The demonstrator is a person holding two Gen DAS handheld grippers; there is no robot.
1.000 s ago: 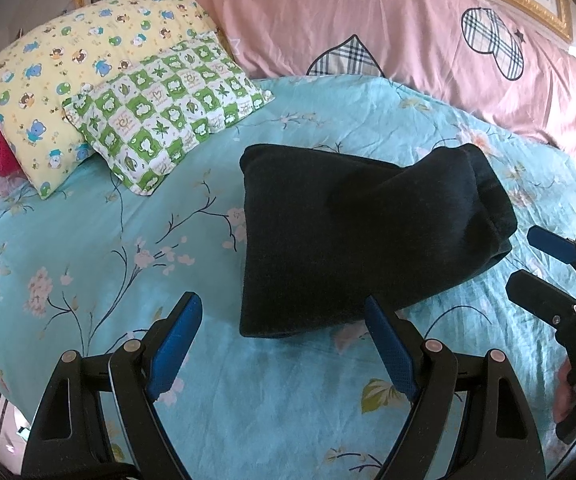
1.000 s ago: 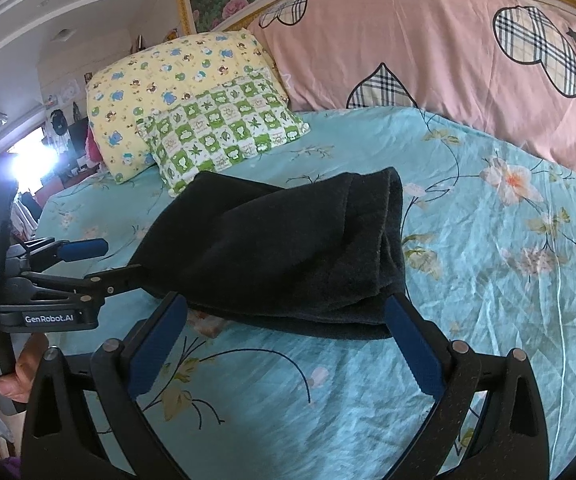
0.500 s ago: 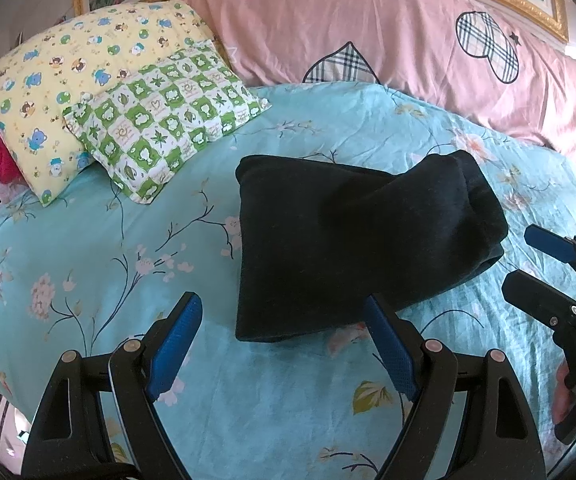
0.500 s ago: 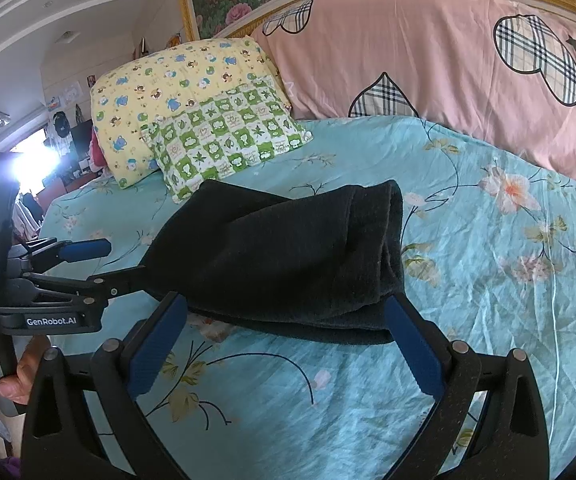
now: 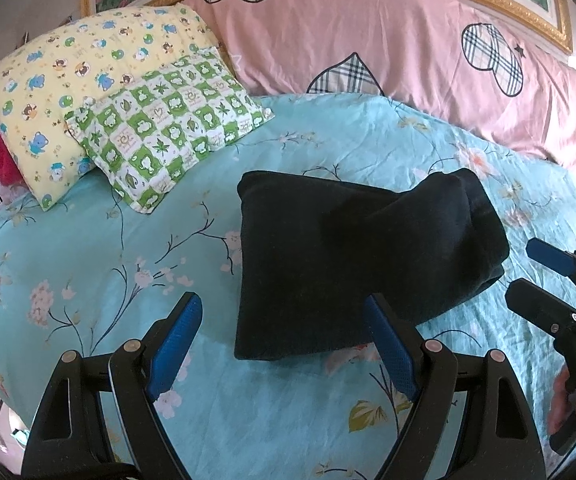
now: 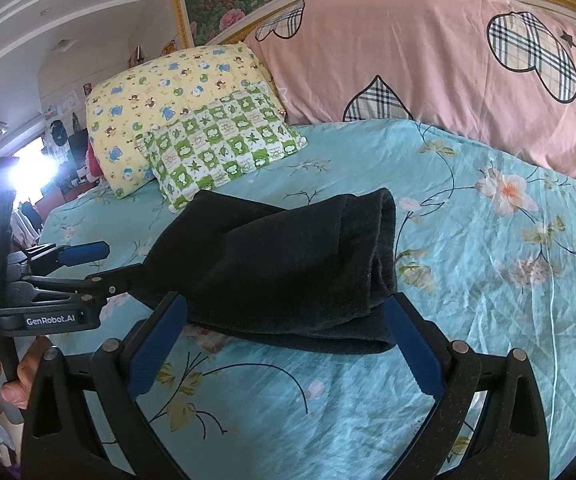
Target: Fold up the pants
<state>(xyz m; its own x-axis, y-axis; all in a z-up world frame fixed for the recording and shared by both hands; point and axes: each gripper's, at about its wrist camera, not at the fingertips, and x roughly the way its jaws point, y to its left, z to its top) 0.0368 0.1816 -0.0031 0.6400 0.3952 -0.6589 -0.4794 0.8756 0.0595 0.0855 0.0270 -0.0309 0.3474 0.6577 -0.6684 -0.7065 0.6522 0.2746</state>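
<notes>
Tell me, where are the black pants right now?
The folded black pants lie mid-bed on the blue flowered sheet, just ahead of both open grippers, with the green checkered pillow behind them to the left.

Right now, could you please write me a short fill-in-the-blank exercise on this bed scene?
1. The folded pants are ____ in colour.
2. Both the left gripper and the right gripper have their jaws ____.
3. The green checked pillow leans on a ____ pillow.
4. The bedsheet is turquoise with a ____ print.

Missing words: black; open; yellow; floral
</notes>
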